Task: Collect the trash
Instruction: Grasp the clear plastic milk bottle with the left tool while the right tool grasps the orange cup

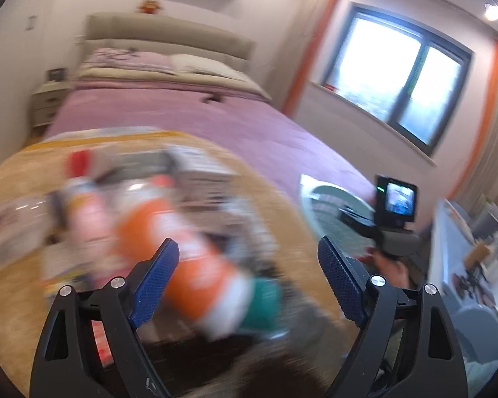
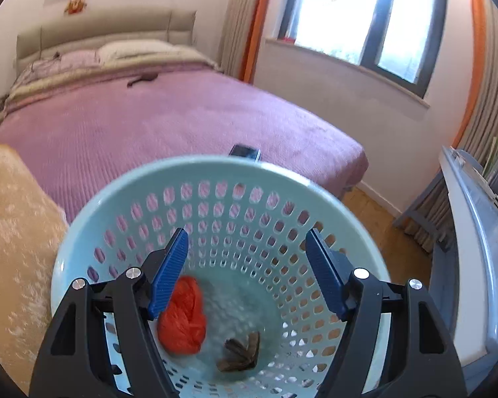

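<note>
In the left wrist view my left gripper [image 1: 247, 248] is open above a blurred pile of trash on a tan blanket [image 1: 23, 172]. An orange and white bottle with a teal end [image 1: 196, 258] lies between its fingers, untouched as far as I can tell. A pink bottle with a red cap [image 1: 83, 205] lies to its left. In the right wrist view my right gripper [image 2: 245, 242] is open and empty over a pale blue perforated basket [image 2: 123, 192]. The basket holds a crumpled red bag [image 2: 182, 318] and a brown scrap [image 2: 240, 351]. The basket also shows in the left wrist view [image 1: 328, 205], behind the right gripper's body [image 1: 395, 212].
A bed with a purple cover [image 2: 149, 122] fills the middle. A phone [image 2: 245, 151] lies near its foot edge. A window [image 2: 365, 16] is at the back right. A white desk [image 2: 464, 232] runs along the right. Wooden floor [image 2: 375, 212] shows between bed and desk.
</note>
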The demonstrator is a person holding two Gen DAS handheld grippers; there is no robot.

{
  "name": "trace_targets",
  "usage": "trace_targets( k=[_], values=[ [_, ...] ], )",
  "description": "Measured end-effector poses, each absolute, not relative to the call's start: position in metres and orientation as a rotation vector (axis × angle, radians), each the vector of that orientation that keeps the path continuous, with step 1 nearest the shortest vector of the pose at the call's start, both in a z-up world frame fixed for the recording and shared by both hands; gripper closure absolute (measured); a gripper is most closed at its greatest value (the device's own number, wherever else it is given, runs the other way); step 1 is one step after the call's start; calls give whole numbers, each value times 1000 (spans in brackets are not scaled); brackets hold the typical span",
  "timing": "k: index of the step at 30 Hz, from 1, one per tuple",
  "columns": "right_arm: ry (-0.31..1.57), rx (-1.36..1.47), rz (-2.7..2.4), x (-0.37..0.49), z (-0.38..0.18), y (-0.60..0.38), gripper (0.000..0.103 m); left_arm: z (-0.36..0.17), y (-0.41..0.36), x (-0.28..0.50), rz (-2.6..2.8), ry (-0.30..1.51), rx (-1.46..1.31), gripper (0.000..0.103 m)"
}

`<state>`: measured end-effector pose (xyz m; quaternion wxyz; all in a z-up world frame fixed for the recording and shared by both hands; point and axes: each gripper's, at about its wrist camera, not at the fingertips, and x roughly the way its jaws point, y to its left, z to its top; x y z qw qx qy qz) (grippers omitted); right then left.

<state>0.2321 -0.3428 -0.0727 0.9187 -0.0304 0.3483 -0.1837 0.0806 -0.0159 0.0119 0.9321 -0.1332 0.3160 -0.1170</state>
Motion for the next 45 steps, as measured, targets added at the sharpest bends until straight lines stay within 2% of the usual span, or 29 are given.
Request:
trace_targets(
  k=[6,9,12,17,20,25,32,41,45],
  values=[
    [690,-42,-396,215,-62,-340,34,8,54,67,-87,632,-381,19],
    [691,-73,-383,208,-64,-332,29,5,68,68,-59,636,-407,19],
    [714,-116,-374,208,-71,-323,29,2,72,70,-55,656,-403,19],
    [566,-111,-357,171,-30,-306,29,-11,71,61,-30,688,-372,19],
    [537,-77,-187,144,-2,-281,29,-18,73,61,-35,708,-392,19],
    [578,4,214,111,15,-234,29,-20,73,67,-30,728,-412,23],
    [647,-84,520,76,7,-154,29,-11,97,47,19,699,-409,24],
    [649,-225,516,73,-10,-100,29,11,169,46,170,638,-307,22],
    [672,-247,520,80,-20,-89,39,5,201,69,155,670,-312,21]
  ],
)
